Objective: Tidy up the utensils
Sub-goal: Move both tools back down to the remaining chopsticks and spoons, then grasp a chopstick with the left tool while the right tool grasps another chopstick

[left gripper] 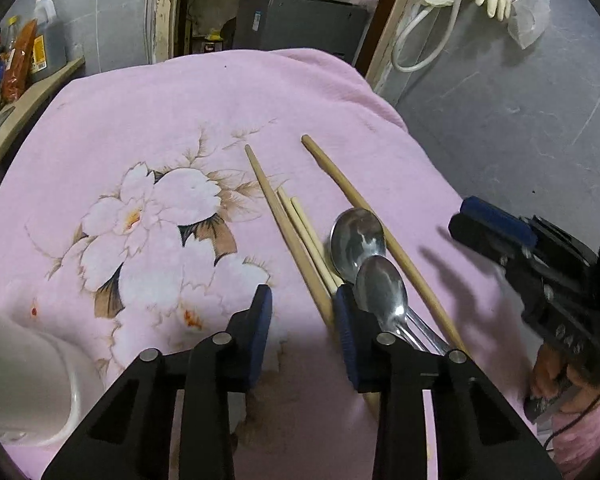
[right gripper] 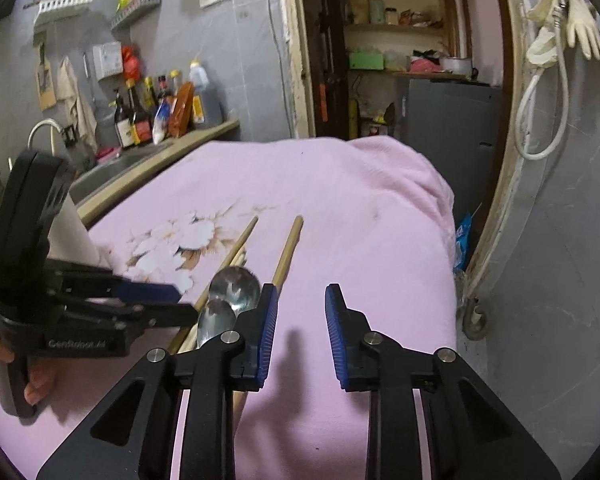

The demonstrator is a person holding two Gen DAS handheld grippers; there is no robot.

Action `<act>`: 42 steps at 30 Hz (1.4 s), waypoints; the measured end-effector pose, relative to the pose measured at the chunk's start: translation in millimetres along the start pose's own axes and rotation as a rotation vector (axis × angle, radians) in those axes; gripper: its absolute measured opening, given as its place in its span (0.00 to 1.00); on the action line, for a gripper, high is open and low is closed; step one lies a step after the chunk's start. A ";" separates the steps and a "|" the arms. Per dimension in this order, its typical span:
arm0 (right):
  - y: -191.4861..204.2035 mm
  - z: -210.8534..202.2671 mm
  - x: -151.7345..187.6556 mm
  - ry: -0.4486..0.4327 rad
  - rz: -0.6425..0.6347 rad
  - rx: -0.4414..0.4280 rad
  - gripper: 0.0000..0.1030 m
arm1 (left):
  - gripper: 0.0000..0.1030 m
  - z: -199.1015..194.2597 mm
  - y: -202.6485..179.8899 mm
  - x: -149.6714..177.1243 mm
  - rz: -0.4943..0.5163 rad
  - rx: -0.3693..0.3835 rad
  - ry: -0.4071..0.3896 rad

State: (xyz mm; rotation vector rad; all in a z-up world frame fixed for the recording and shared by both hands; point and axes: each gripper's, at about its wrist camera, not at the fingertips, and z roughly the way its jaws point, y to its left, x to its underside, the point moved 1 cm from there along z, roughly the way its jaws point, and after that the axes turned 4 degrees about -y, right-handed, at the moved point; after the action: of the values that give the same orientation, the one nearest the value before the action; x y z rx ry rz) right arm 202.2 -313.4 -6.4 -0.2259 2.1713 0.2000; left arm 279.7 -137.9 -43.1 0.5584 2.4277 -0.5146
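Pink floral cloth (left gripper: 148,128) covers the worktop. Left tool (left gripper: 302,300): jaws partly apart, nothing gripped, bare cloth between them. Chopsticks (left gripper: 288,224) and two spoons (left gripper: 358,236) lie just right of it, under its right finger. Right tool (right gripper: 302,316): narrow gap, empty, utensils just off its left finger.

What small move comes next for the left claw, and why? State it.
Probably shift the left claw slightly right to straddle the chopsticks. Its pads are apart with only pink cloth between them, and the chopsticks lie just inside its right finger, beside the two spoons. The right claw also holds nothing.
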 end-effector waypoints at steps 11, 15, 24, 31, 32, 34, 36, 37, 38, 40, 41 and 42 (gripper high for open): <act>17.3 14.1 7.5 0.096 -0.067 -0.027 0.20 | 0.09 7.6 3.5 -10.9 -0.025 -0.004 0.016; 15.9 24.4 10.4 0.153 -0.043 -0.055 0.19 | 0.08 6.9 3.1 -9.9 -0.029 -0.005 0.012; 30.9 40.9 7.1 0.216 -0.138 0.034 0.18 | 0.07 -12.7 6.3 9.8 -0.017 -0.019 0.025; 25.8 61.6 -6.1 0.289 -0.117 0.010 0.18 | 0.08 -11.0 5.7 6.7 -0.015 -0.011 0.060; 24.1 64.1 -7.4 0.298 -0.108 -0.006 0.17 | 0.08 -9.4 5.8 5.6 -0.018 -0.010 0.068; 18.0 63.9 -7.6 0.302 -0.061 -0.030 0.13 | 0.08 -8.8 4.4 6.3 -0.004 -0.015 0.070; 19.5 62.0 -8.6 0.305 -0.048 -0.025 0.05 | 0.07 -9.8 1.8 7.5 0.007 -0.031 0.061; 23.6 59.5 -8.4 0.301 -0.059 -0.005 0.04 | 0.07 -9.9 -0.3 7.9 0.010 -0.041 0.054; 25.4 58.4 -8.3 0.298 -0.063 0.003 0.04 | 0.06 -11.0 -1.4 8.8 0.009 -0.048 0.045; 25.2 54.1 -7.2 0.278 -0.033 0.009 0.04 | 0.05 -14.9 -2.4 11.4 -0.002 -0.054 0.013; 22.9 52.1 -6.5 0.265 -0.011 0.005 0.04 | 0.04 -17.6 -2.5 13.5 -0.004 -0.056 -0.003; 18.6 46.6 -4.8 0.242 0.019 0.002 0.04 | 0.04 -21.5 -2.4 16.8 -0.005 -0.058 -0.018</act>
State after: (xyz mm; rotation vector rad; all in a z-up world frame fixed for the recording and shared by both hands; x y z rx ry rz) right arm 237.4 -284.3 -27.9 -0.2393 2.4147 0.1890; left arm 256.3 -125.1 -36.7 0.5213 2.4191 -0.4484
